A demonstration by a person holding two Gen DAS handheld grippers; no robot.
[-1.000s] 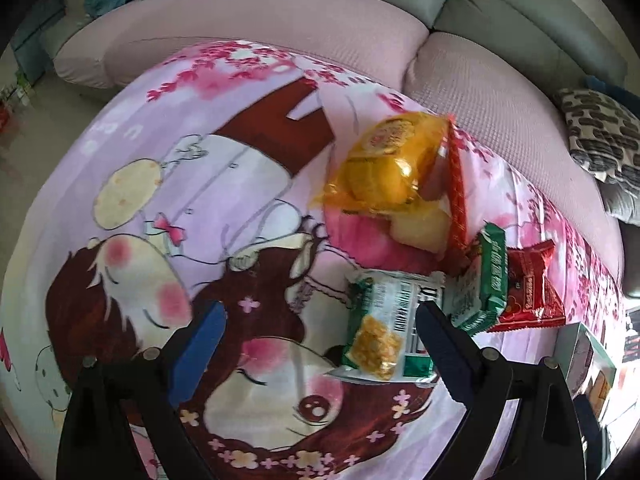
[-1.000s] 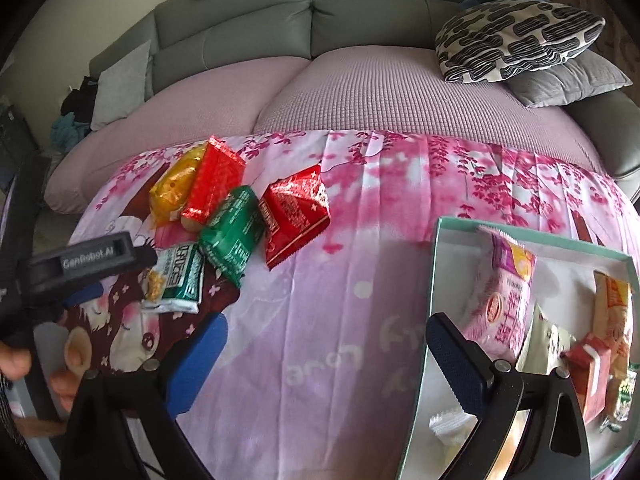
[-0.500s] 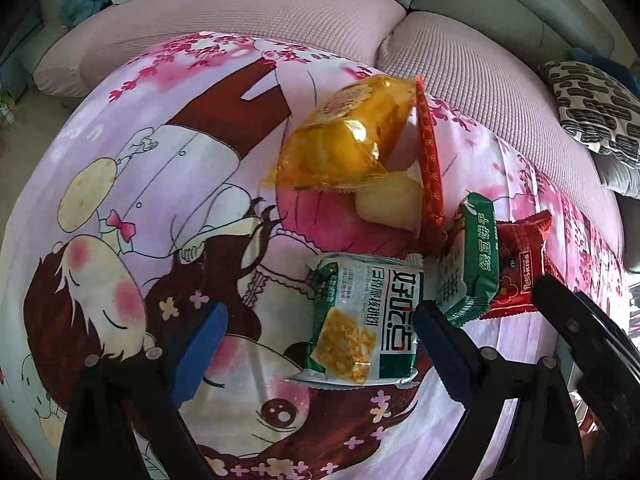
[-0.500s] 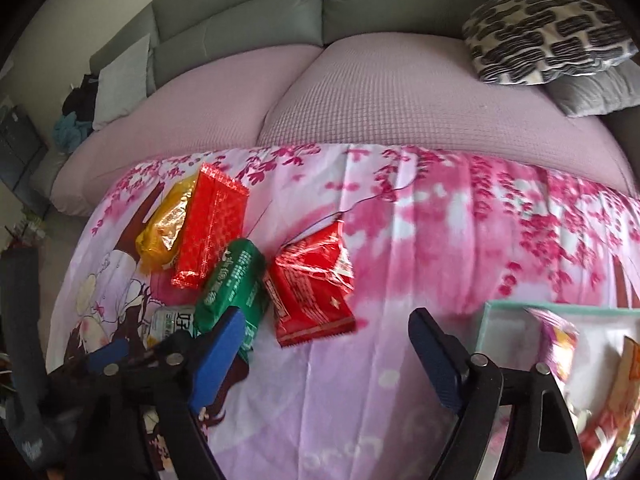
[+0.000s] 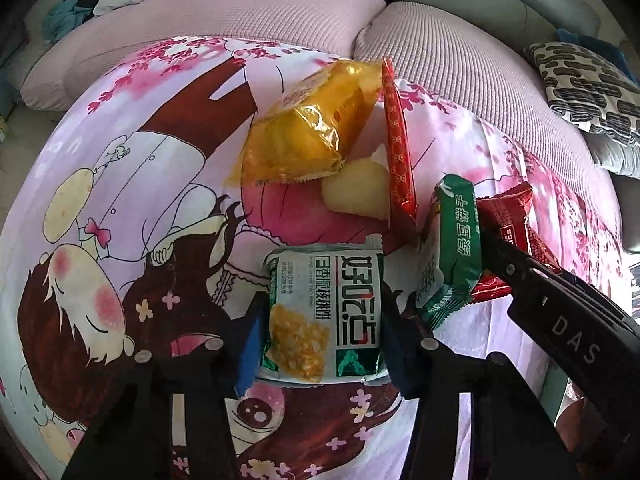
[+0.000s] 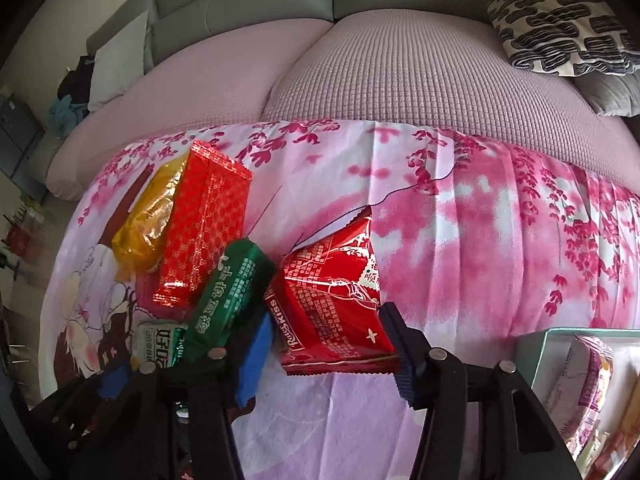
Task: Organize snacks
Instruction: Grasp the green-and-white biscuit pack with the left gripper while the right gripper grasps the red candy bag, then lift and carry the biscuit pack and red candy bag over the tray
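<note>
The left tongs have just closed on the white snack; the right tongs have just closed on the red snack; both snacks lie on the pink cloth; a green snack lies between them.

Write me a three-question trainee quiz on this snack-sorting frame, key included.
1. True or false: the left hand-held gripper has its pads on either side of the white-and-green packet.
2. Which snack sits between the right hand-held gripper's pads? A) green packet B) dark red packet C) yellow packet
3. Fill in: snacks already sorted lie in the ____ box at lower right.

Key: 1 true; 2 B; 3 teal-rimmed. Both grippers' jaws have just been closing.
</note>
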